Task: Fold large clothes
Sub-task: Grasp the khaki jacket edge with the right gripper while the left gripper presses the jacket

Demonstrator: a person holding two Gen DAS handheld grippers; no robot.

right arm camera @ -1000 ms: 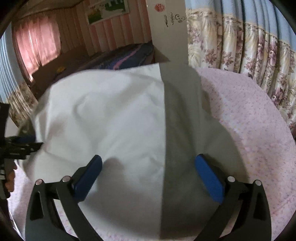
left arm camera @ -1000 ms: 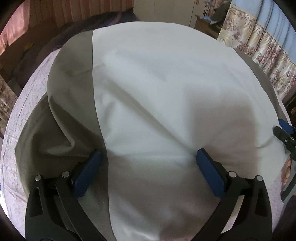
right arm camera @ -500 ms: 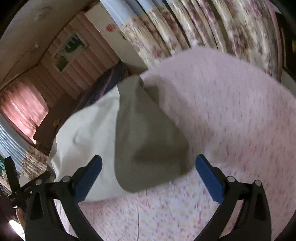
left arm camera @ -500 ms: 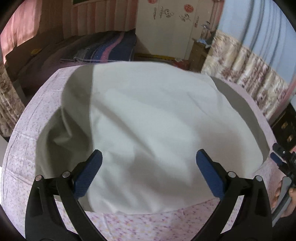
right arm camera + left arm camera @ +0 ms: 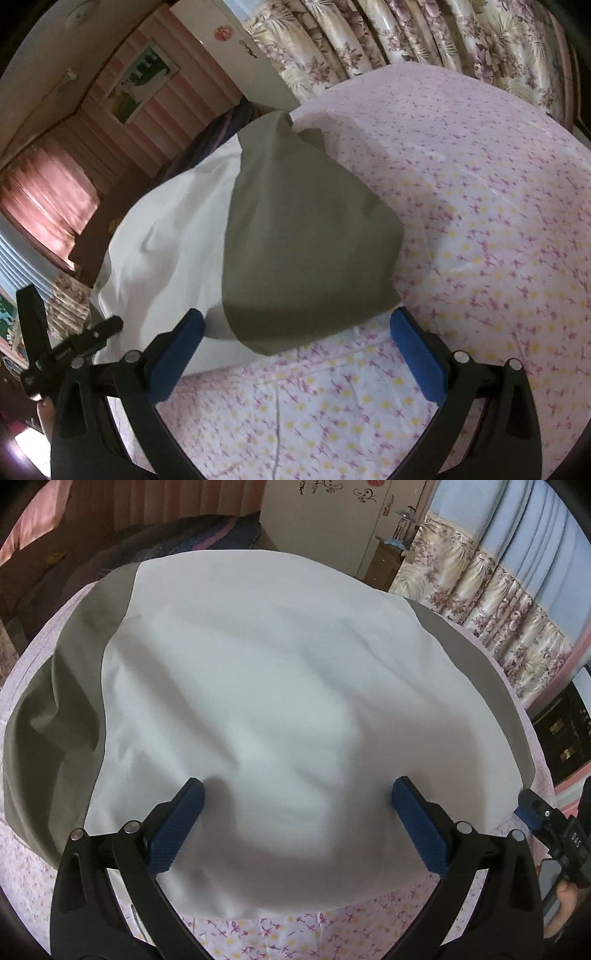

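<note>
A large garment (image 5: 280,686), white in the middle with olive-grey side panels, lies spread on a bed with a pink flowered sheet (image 5: 295,930). My left gripper (image 5: 298,805) hovers open over its near white part, nothing between the blue pads (image 5: 177,823). The right wrist view shows the garment's olive panel (image 5: 306,243) folded over beside the white cloth (image 5: 173,236). My right gripper (image 5: 295,328) stands open just above that panel's near edge, holding nothing. The right gripper also shows at the left wrist view's right edge (image 5: 532,808), with a hand on it.
The flowered sheet (image 5: 480,221) spreads wide to the right of the garment. Floral curtains (image 5: 498,602) hang on the right. A dark striped blanket (image 5: 207,535) lies beyond the bed's far edge, near a white wardrobe (image 5: 325,513).
Both grippers have drawn back from the garment toward the near edge of the bed. The right one swung right and tilted, so more bare sheet shows. Both stayed open.
</note>
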